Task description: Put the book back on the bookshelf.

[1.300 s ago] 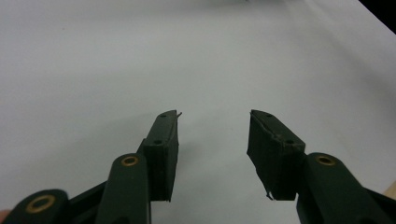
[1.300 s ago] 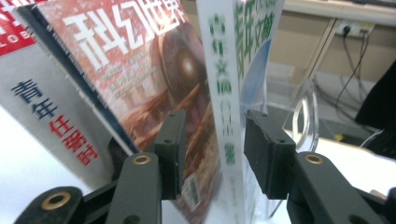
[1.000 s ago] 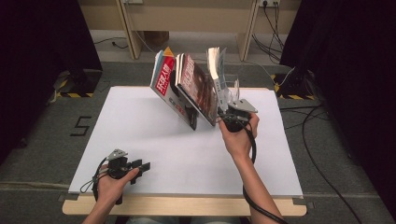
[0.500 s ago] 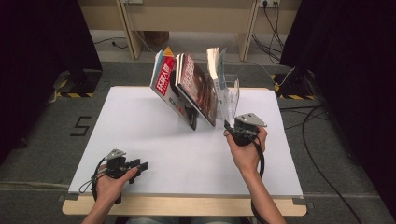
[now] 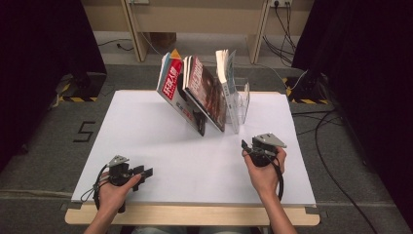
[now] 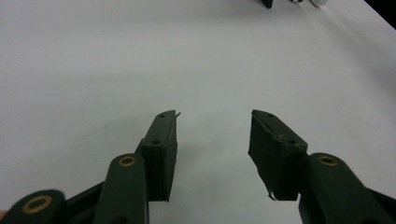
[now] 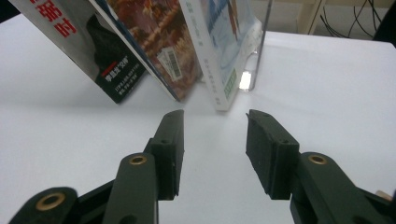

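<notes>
Several books lean to the left at the back of the white table (image 5: pixel 146 131): a red-and-white magazine (image 5: pixel 171 83), a brown-covered one (image 5: pixel 207 92) and a white book (image 5: pixel 226 83) against a clear stand (image 5: pixel 242 100). My right gripper (image 5: pixel 247 147) is open and empty, a short way in front of them. In the right gripper view its jaws (image 7: pixel 215 112) point at the white book (image 7: pixel 219 51), clear of it. My left gripper (image 5: pixel 144 172) rests near the front left edge. Its jaws (image 6: pixel 214 114) have just been opening, with only bare table between them.
The clear stand (image 7: pixel 261 42) is at the right end of the row of books. Cables (image 5: pixel 336 131) lie on the floor to the right of the table. A wooden frame (image 5: pixel 195 19) stands behind it.
My right hand has drawn back from the books toward the table's front edge and come lower. The left hand has stayed where it was.
</notes>
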Demonstrator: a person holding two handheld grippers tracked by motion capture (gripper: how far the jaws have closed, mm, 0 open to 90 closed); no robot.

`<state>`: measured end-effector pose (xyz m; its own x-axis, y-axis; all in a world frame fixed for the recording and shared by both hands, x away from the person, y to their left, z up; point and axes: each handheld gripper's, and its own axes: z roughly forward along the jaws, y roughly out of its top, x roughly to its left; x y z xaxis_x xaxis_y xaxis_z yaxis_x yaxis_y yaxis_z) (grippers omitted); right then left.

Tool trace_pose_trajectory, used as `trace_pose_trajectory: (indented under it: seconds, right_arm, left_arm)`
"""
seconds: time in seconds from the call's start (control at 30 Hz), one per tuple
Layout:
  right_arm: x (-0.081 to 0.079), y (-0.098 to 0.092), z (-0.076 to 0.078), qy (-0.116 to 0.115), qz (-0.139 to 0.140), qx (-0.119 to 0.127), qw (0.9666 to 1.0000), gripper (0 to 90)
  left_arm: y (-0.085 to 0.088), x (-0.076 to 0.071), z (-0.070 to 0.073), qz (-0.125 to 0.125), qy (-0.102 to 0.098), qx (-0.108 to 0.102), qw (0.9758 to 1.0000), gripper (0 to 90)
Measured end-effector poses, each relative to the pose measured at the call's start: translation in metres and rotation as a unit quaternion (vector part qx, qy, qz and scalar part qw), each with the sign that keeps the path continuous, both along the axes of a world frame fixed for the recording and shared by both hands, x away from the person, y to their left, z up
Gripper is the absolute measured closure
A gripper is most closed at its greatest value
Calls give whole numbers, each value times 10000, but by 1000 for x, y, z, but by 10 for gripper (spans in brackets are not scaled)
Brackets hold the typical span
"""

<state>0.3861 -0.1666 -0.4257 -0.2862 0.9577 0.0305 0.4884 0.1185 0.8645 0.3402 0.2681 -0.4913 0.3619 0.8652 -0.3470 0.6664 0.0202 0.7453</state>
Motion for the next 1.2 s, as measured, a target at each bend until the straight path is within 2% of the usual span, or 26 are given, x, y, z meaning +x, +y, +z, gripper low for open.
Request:
trace_pose_trajectory:
  seconds: [0.17, 0.83, 1.2]
  right_arm:
    - [-5, -4, -9, 98, -32, 9, 9999, 574]
    - [-22, -19, -37, 255, -137, -7, 9996, 563]
    - [-26, -25, -53, 278, -224, 157, 9992, 547]
  left_arm:
    - [1, 0, 0, 12, -2, 2, 10000, 511]
    - [6, 2, -3, 125, 7, 7, 9999, 505]
    - [9, 3, -8, 189, -13, 16, 9998, 494]
